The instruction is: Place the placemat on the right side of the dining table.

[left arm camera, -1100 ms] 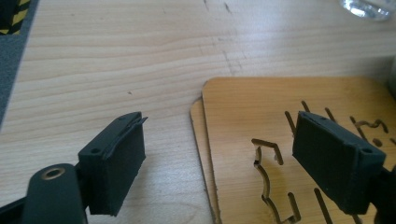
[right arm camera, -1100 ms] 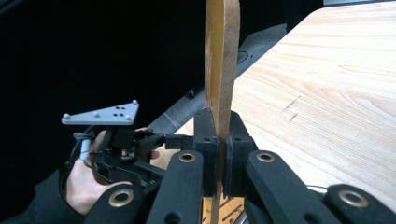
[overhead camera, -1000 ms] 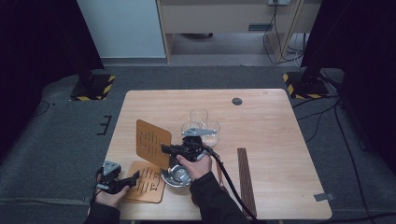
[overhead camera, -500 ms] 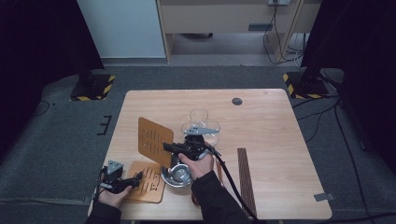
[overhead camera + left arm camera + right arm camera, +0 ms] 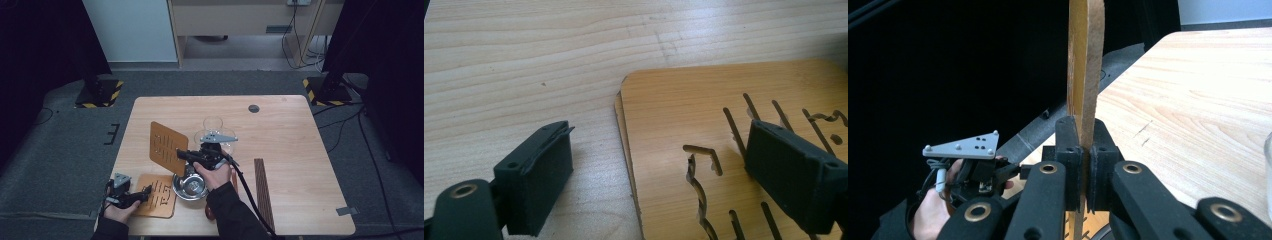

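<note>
The right gripper (image 5: 186, 155) was clamped on the edge of a slotted wooden board (image 5: 168, 148), held upright on edge above the table (image 5: 300, 150), at about ten o'clock from the steel bowl (image 5: 190, 186). The left gripper (image 5: 145, 194), its jaws just having opened, stood released, straddling the near corner of a second wooden board (image 5: 704, 115) lying flat at the table's seven o'clock; the pads were not pressing on it.
</note>
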